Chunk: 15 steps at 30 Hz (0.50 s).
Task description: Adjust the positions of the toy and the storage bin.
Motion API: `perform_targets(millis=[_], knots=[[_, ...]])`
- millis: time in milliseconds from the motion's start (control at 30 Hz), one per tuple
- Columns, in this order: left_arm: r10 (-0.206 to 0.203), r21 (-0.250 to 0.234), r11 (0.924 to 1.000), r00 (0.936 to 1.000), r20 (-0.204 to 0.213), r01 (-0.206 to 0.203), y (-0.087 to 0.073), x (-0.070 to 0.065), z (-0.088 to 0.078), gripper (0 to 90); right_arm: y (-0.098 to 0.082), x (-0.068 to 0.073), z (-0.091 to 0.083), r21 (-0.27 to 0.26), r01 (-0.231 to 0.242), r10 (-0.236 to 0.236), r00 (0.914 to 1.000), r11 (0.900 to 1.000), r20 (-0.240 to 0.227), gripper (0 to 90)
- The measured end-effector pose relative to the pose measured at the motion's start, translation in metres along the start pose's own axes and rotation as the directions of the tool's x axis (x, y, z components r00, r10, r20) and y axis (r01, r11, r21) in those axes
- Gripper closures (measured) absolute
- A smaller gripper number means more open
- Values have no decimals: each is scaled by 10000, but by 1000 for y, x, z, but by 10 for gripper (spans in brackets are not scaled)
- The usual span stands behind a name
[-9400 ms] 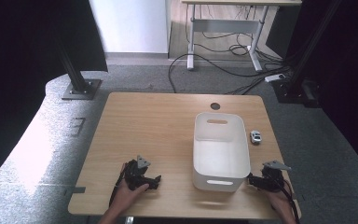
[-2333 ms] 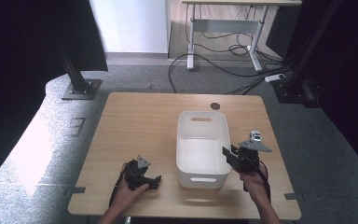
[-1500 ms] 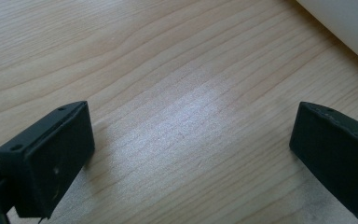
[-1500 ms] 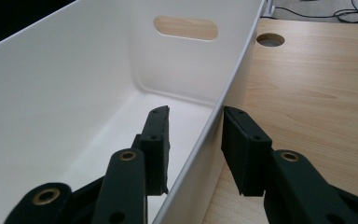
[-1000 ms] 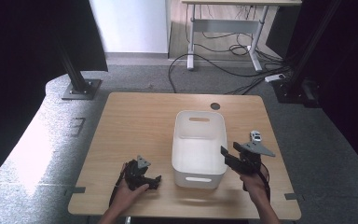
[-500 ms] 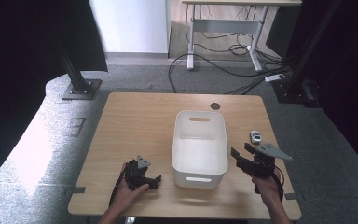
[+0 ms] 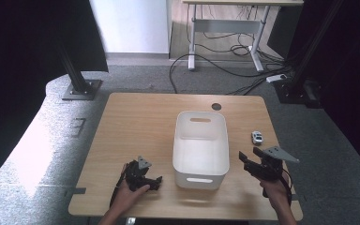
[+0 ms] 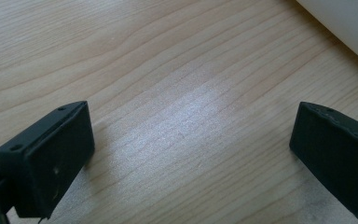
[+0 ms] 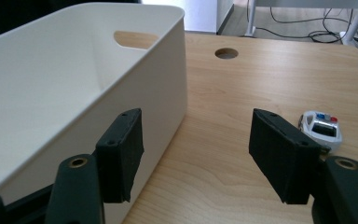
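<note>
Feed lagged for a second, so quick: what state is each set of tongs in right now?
Left tongs: open, nothing between them, over bare table.
Right tongs: open, just been opening, holding nothing, beside the white bin.

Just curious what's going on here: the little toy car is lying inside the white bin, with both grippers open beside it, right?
Not quite: the toy car lies on the table, outside the white bin, as the high view shows. Both the left gripper and right gripper are open.

Bright, even light on the tabletop (image 7: pixel 140 122) — a soft glare patch near its front edge, corners around dark.
</note>
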State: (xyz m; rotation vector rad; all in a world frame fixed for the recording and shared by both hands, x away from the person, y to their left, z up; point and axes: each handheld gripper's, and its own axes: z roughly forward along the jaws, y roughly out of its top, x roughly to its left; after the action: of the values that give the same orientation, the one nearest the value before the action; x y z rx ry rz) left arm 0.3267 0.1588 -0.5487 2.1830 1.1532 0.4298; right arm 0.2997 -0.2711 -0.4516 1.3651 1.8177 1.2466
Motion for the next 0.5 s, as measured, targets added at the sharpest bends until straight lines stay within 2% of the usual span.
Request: perform_targets(millis=[333,500], knots=[[47,13,10000,10000,29,-47,0,0,0,0,-8,-11,2,315,-48,34,9990,9995,448,329],[79,9,10000,9999,65,-79,1,0,1,0,-13,-22,3,555,-176,137,9974,9983,703,320]])
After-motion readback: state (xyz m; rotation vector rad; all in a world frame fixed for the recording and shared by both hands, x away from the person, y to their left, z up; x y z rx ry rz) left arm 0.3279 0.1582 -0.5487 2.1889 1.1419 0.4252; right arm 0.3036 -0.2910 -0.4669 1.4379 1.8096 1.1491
